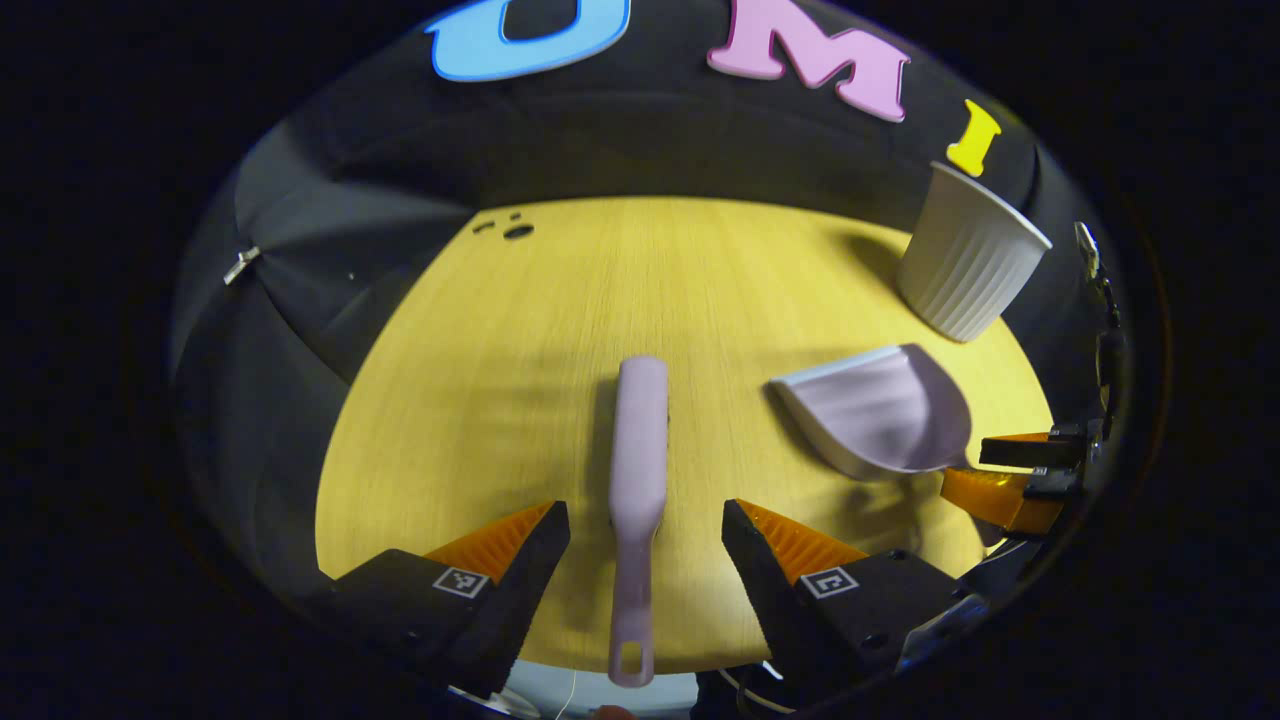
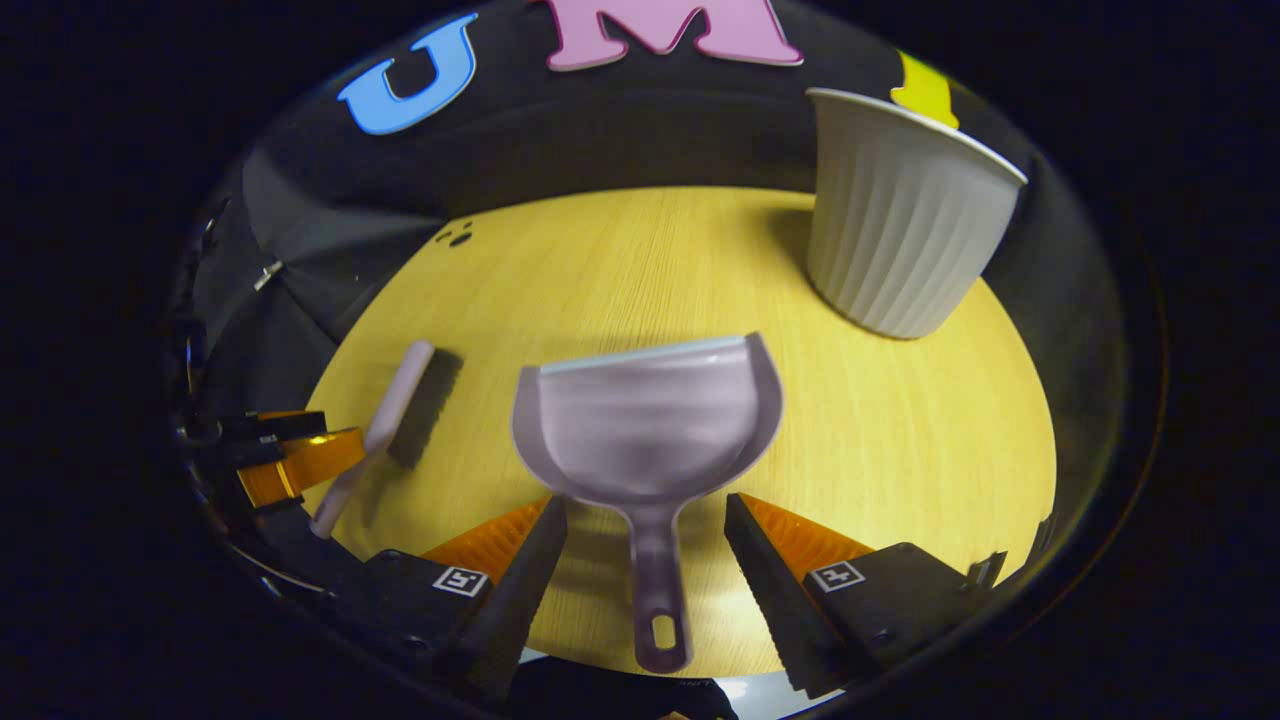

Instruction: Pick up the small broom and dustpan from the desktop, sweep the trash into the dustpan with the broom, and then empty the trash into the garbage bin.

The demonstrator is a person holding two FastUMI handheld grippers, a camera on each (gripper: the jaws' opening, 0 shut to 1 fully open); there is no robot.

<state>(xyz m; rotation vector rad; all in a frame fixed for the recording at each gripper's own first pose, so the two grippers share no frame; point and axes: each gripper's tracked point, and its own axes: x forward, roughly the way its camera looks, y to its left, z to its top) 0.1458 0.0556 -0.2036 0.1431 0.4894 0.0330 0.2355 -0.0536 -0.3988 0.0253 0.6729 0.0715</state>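
Broom (image 1: 638, 470): pale lilac, flat on the yellow wooden desktop (image 1: 560, 300), handle with a hanging hole toward the near edge, dark bristles along one side as seen in the right gripper view

Dustpan (image 2: 650, 420): same pale lilac, scoop-shaped, resting on the desktop, open mouth facing the far side, short handle with a hole pointing to the near edge; lies beside the broom, apart from it

Garbage bin (image 2: 900, 220): off-white, ribbed, upright at the far corner beyond the dustpan
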